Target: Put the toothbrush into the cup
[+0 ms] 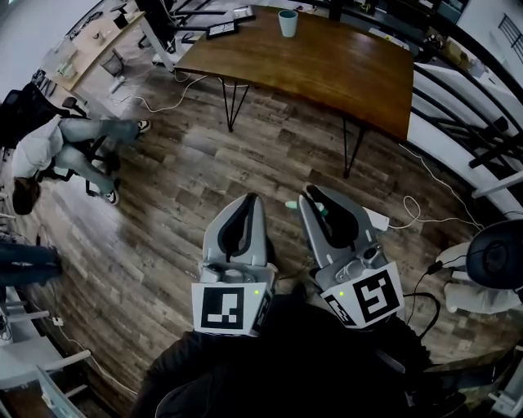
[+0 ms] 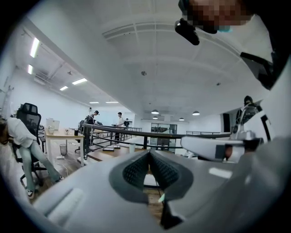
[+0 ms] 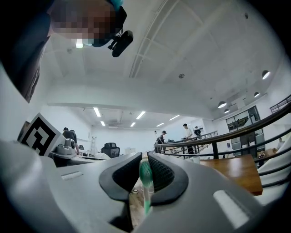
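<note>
Closest in, the grey moulded plastic left gripper (image 1: 254,199) has its two ribbed black pads pressed together at the tips with nothing between them. Just beside it, the matching grey right gripper (image 3: 144,154) is clamped on a slim translucent green plastic toothbrush (image 3: 145,175). The rounded end of the brush stands up between the dimpled pads and the shaft runs down through the gap; from overhead a short green stub pokes out sideways toward the left gripper. Each tool carries a white cube printed with black square markers at its rear. Below both lies a floor of dark, grainy wood-look planks (image 1: 163,212), with a thin white cable (image 1: 413,214) looping across it to the right. Well beyond stands a broad brown wooden table (image 1: 327,65) with a smooth top and thin black hairpin legs. A pale teal cylindrical cup (image 1: 288,23) sits upright near its far edge, well apart from the toothbrush. Off to the left, a person in a white top (image 1: 37,151) sits in a black office chair.
</note>
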Action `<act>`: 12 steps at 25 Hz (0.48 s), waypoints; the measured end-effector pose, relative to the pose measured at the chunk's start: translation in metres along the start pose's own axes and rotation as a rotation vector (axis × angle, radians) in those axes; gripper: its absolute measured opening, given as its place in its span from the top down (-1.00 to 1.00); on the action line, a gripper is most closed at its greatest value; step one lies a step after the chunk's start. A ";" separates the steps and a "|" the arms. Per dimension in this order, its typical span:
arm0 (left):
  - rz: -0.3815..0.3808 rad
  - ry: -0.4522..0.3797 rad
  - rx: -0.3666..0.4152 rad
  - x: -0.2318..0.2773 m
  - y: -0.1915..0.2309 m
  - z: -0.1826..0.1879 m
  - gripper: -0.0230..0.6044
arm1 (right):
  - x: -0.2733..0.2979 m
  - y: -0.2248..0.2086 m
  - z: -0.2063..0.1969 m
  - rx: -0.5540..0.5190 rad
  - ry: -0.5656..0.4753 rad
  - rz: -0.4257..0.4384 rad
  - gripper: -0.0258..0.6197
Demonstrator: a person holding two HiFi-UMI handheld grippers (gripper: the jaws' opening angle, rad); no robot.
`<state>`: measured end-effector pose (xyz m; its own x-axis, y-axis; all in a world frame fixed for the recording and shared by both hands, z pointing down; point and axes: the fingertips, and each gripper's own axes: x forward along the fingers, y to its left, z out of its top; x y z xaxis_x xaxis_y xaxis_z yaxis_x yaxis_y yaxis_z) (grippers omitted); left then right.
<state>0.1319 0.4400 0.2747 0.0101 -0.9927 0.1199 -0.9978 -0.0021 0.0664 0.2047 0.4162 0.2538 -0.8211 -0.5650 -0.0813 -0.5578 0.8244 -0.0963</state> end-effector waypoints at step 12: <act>-0.006 -0.040 -0.029 0.066 0.099 0.025 0.90 | 0.126 0.007 -0.003 -0.026 0.016 0.026 0.78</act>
<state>0.0326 0.3711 0.2648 0.0129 -0.9968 0.0793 -0.9954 -0.0053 0.0961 0.0970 0.3514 0.2459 -0.8372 -0.5428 -0.0671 -0.5389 0.8396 -0.0688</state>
